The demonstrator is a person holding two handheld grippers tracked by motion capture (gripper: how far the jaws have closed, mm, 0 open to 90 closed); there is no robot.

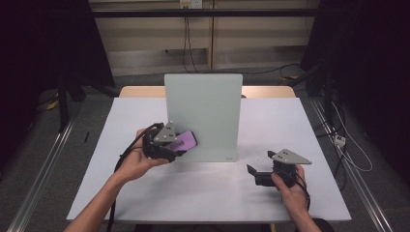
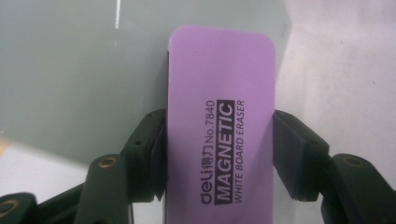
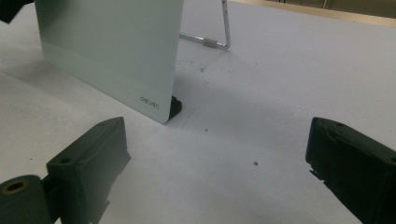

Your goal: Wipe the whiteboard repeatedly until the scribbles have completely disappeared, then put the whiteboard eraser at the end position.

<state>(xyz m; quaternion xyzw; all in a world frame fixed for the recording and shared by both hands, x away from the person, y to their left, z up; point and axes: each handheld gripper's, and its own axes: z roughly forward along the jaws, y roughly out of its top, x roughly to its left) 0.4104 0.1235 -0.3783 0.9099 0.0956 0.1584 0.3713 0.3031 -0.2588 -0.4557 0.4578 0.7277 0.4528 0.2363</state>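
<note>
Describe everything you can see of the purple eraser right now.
The purple eraser is a flat rounded-corner block, plastic by its look, printed in black "deli No.7840 MAGNETIC WHITE BOARD ERASER". A dark layer shows along one edge. The left claw is shut on its long sides, pads pressing both. It is held off the table, rounded end pointing at the lower left of the upright whiteboard; contact with the board cannot be told.

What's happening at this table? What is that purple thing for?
A person holds a pair of tongs in each hand. The left tongs are shut on a purple whiteboard eraser, held up against or just in front of the small standing whiteboard, apparently to wipe it. The right tongs are open and hold nothing, low over the white table near the board's lower right corner.
</note>
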